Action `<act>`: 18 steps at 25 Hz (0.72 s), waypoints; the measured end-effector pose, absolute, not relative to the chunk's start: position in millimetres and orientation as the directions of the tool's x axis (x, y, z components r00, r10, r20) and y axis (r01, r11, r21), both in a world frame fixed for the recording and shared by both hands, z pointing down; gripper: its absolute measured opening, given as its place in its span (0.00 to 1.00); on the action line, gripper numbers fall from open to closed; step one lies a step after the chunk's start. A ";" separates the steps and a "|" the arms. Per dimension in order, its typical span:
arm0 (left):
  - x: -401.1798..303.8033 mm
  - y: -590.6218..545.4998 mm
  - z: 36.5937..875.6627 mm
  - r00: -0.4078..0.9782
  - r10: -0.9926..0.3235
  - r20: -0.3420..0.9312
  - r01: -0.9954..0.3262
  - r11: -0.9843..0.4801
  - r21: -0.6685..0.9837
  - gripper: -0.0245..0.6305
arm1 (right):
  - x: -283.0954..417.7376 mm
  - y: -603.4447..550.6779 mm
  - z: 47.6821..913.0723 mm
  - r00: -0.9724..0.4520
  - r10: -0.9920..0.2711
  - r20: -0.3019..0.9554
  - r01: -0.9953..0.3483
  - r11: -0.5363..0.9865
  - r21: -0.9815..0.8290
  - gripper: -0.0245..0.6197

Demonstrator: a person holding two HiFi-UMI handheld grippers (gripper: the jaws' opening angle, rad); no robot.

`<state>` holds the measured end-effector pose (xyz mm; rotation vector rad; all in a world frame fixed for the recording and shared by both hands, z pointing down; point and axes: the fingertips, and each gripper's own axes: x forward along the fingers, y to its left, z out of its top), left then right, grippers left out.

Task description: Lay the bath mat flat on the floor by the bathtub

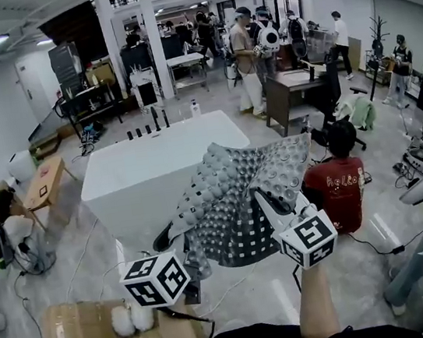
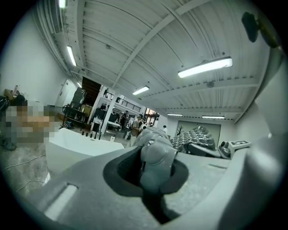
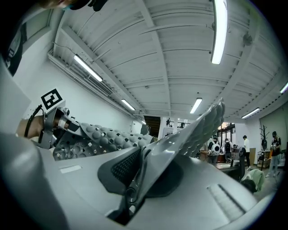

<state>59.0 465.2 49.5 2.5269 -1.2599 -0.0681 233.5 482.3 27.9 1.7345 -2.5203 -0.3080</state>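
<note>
Left gripper (image 2: 155, 165) is clamped down, with a bunched grey fold of the bath mat (image 1: 239, 195) squeezed right between its jaws. Right gripper (image 3: 140, 174) is pinched on the mat too. Its jaws are closed on a thin edge, and the sheet rises out of them up and to the right, nearly edge-on. So I've got the mat held from both sides, lifted above the floor (image 1: 241, 290). It's buckled and sagging between the two sets of jaws, nowhere near flat, and the bumpy side with the square holes faces me. Looking along my right jaws, the mat stretches leftward to the other gripper. The white bathtub (image 1: 131, 184) sits beyond both sets of jaws, past the mat's far edge.
</note>
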 end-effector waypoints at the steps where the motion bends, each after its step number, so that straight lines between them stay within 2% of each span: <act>1: 56.7 467.0 50.2 0.609 -0.788 0.095 -0.771 -0.560 0.303 0.07 | 232.6 483.2 28.3 -0.363 -0.930 -0.054 -0.916 0.346 0.204 0.08; 8: 19.8 467.0 52.1 0.542 -0.837 0.075 -0.807 -0.494 0.323 0.07 | 201.6 477.3 41.9 -0.449 -0.893 0.011 -0.876 0.443 0.191 0.08; 18: -11.4 469.2 66.2 0.485 -0.869 0.099 -0.839 -0.430 0.335 0.07 | 172.4 467.4 58.3 -0.495 -0.867 0.057 -0.845 0.496 0.203 0.08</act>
